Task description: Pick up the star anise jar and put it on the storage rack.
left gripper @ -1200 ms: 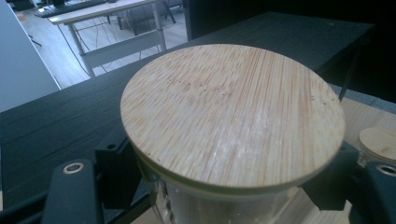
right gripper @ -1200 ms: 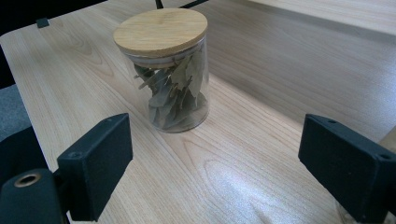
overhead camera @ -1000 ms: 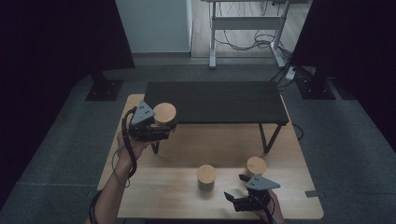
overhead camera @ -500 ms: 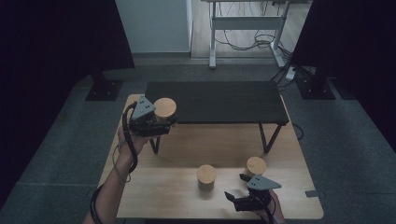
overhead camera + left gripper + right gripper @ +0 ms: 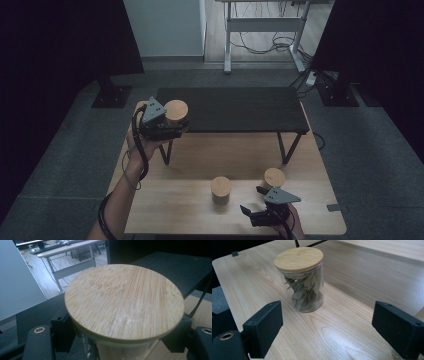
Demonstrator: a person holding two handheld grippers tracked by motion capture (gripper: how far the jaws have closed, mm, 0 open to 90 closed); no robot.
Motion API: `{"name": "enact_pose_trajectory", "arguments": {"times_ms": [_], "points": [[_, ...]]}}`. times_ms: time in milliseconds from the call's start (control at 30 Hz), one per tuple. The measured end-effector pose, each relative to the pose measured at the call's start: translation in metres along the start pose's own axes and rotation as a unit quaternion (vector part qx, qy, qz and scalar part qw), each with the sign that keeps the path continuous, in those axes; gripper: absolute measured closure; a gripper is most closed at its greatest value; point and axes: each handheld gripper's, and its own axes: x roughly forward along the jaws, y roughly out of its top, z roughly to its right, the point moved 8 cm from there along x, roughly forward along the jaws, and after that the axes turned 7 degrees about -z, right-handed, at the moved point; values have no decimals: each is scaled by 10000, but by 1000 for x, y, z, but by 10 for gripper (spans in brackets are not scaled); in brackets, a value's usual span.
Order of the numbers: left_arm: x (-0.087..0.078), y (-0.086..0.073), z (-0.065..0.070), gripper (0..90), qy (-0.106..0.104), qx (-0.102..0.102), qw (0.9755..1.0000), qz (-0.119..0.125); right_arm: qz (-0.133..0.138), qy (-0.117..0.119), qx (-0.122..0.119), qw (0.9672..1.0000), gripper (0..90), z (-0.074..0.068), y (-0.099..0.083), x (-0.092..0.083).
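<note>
Left gripper (image 5: pixel 172 131) jaws clamped on a wooden-lidded jar (image 5: pixel 176 112); right gripper (image 5: pixel 255 210) jaws wide open near the bay-leaf jar (image 5: pixel 301 280)

From here I can't read what the jar (image 5: pixel 124 302) in my left tongs (image 5: pixel 120 340) contains: its lid covers the body, cut off at the frame's bottom. The third jar (image 5: pixel 395 355) barely peeks in at the lower right.

A dark low bench (image 5: pixel 235 107) stands on the light wooden table (image 5: pixel 175 200), just past the jaws of the left gripper (image 5: pixel 173 130). Far beyond those jaws is a white desk (image 5: pixel 260 25) with cables (image 5: pixel 260 47) under it. Grey carpet (image 5: pixel 360 145) lies all around.
</note>
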Motion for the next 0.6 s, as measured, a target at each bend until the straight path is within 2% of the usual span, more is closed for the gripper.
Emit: {"name": "enact_pose_trajectory", "arguments": {"times_ms": [367, 600], "points": [[13, 6, -6, 258, -68, -45, 10000, 35, 3, 12, -27, 10000, 92, -1, 0, -1], [23, 10, -9, 258, -21, -35, 10000, 43, 0, 6, -16, 10000, 93, -1, -1, -1]]}}
